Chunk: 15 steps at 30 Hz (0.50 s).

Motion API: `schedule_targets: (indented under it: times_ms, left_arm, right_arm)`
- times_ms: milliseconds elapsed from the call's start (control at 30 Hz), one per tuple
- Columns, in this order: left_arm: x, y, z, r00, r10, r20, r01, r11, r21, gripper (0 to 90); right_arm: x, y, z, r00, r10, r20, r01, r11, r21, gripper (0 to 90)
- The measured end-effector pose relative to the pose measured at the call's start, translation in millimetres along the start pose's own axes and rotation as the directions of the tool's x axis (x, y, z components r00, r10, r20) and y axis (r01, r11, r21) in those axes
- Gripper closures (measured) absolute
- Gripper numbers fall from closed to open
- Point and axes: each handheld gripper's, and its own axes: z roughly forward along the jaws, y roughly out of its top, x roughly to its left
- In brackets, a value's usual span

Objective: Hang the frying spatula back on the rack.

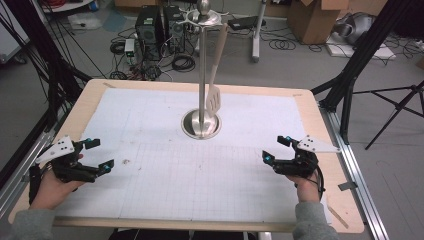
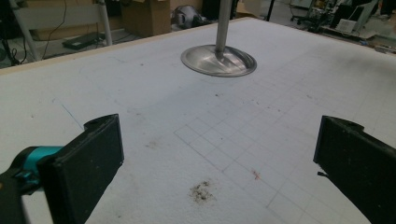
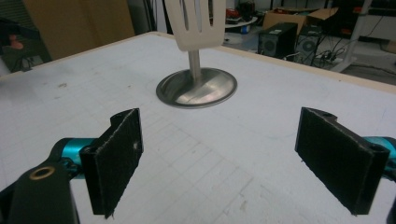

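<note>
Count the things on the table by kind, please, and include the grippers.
Utensil stand: 1
Slotted spatula hanging on the stand: 1
Grippers, left gripper and right gripper, both open: 2
Total: 4

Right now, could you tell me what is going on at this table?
A person holds tongs in each hand, resting at the near corners of the table. The left tongs and right tongs are both open and empty. A pale slotted spatula hangs from the metal stand at the table's middle, untouched.
</note>
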Motion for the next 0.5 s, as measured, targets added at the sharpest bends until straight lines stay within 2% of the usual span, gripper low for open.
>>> schedule_targets:
  times_ms: [233, 400, 500]
  left_arm:
    - [1.3, -0.2, -2.3, 1.0000, 0.000, -0.008, 0.000, 1.0000, 0.000, 2.0]
    - [2.7, -1.6, -2.6, 1.0000, -0.004, -0.008, 0.004, 0.9999, 0.009, 2.0]
    - [0.9, -0.2, -2.2, 1.0000, -0.003, -0.003, 0.003, 1.0000, -0.002, 2.0]
  right_arm:
    - [-6.8, -9.1, -13.4, 0.9993, 0.020, 0.030, -0.020, 1.000, -0.018, 14.4]
    - [-12.4, -12.4, -20.7, 0.9988, 0.041, 0.028, -0.040, 0.999, -0.032, 14.4]
    - [-13.1, -12.3, -21.6, 0.9980, 0.055, 0.031, -0.053, 0.998, -0.044, 14.4]
